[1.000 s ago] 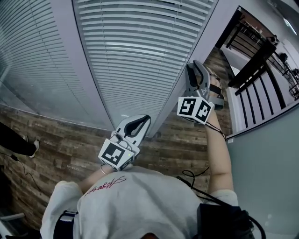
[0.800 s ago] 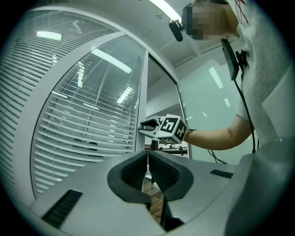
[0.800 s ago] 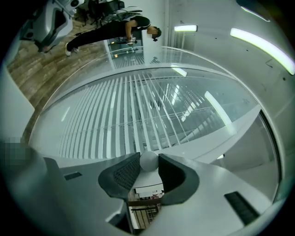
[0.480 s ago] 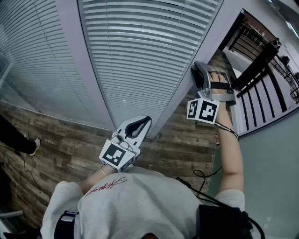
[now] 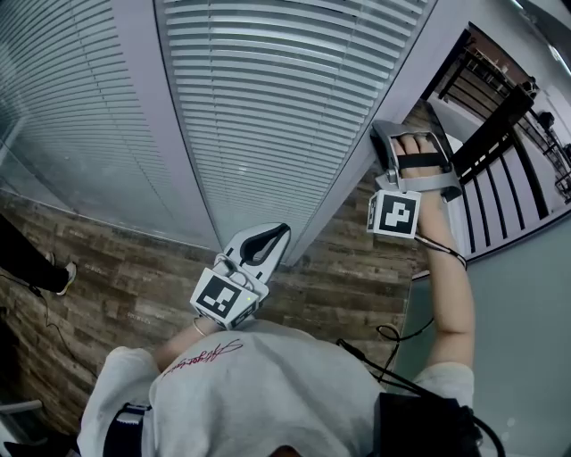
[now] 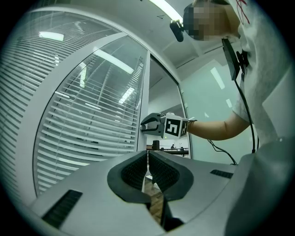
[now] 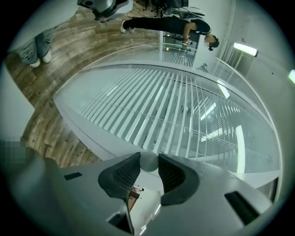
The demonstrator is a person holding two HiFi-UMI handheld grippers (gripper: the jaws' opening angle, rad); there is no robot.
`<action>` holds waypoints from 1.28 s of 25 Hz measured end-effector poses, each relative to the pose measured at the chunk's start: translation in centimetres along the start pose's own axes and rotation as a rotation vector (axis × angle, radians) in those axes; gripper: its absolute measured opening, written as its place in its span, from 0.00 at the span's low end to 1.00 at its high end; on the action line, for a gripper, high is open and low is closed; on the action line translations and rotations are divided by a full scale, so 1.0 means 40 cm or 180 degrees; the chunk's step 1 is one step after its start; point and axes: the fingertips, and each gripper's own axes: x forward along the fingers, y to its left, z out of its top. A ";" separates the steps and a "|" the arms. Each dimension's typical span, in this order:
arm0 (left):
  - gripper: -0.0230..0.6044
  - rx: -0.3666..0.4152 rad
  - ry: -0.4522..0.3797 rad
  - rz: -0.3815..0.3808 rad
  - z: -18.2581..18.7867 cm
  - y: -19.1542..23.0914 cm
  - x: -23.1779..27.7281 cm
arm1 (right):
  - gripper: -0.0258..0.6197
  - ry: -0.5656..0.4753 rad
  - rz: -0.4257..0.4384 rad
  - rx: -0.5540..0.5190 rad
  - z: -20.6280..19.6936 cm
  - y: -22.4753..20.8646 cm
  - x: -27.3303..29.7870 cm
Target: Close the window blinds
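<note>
A person's leg (image 5: 31,268) stands on the wood floor (image 5: 134,277) at far left, beside a slatted pane. The blinds (image 5: 268,98) fill the middle window, with gaps showing between the slats. Below them the left gripper (image 5: 272,236) is clenched on nothing, near the glass. At the frame post (image 5: 352,178), the right gripper (image 5: 382,143) grasps a small round knob (image 7: 149,162); a dark railing (image 5: 495,125) lies further right

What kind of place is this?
Probably an office. Big glass panes with slatted blinds run along the wall, there is a long strip light on the ceiling, and the floor is wood-look planks.
</note>
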 end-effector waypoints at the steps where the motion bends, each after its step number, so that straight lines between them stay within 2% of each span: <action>1: 0.07 -0.0001 -0.0007 -0.0011 -0.003 0.000 -0.001 | 0.24 -0.0002 0.0025 -0.0071 0.001 0.003 0.000; 4: 0.07 -0.0010 -0.0022 -0.0055 -0.015 -0.003 -0.003 | 0.24 0.0006 0.0097 -0.0171 0.007 0.008 0.000; 6: 0.07 -0.0016 0.0018 -0.0019 -0.016 0.001 -0.002 | 0.24 0.0036 0.0039 -0.0070 0.005 0.003 -0.001; 8: 0.07 -0.0026 0.0054 0.0021 -0.016 0.006 0.002 | 0.24 0.0038 -0.0067 0.0274 0.002 -0.004 -0.003; 10: 0.07 -0.0025 0.0031 0.0009 -0.013 0.008 0.006 | 0.24 -0.0017 -0.0209 0.0816 0.002 -0.014 -0.009; 12: 0.07 -0.0024 0.0037 0.0028 -0.011 0.013 0.009 | 0.25 -0.0067 -0.0419 0.1405 -0.003 -0.023 -0.024; 14: 0.07 -0.0024 0.0031 0.0012 -0.017 0.015 0.009 | 0.27 -0.0134 -0.0672 0.2191 -0.014 -0.029 -0.043; 16: 0.07 -0.0041 0.0027 -0.0025 -0.023 0.012 0.009 | 0.27 -0.0249 -0.0886 0.3264 -0.031 -0.031 -0.058; 19: 0.07 -0.0037 0.0012 -0.0053 -0.017 0.009 0.012 | 0.28 -0.0550 -0.0953 0.4959 -0.040 -0.025 -0.061; 21: 0.07 -0.0037 0.0004 -0.0062 -0.016 0.008 0.014 | 0.28 -0.0671 -0.0950 0.5613 -0.036 -0.024 -0.053; 24: 0.07 -0.0023 0.0001 -0.0066 -0.018 0.010 0.016 | 0.28 -0.0615 -0.1118 0.5891 -0.030 -0.037 -0.042; 29: 0.07 -0.0020 0.0003 -0.0052 -0.013 0.014 0.019 | 0.27 -0.0345 -0.1325 0.6017 -0.049 -0.039 -0.027; 32: 0.07 -0.0022 0.0015 -0.0016 -0.021 0.018 0.012 | 0.25 -0.0292 -0.1411 0.6099 -0.057 -0.028 -0.029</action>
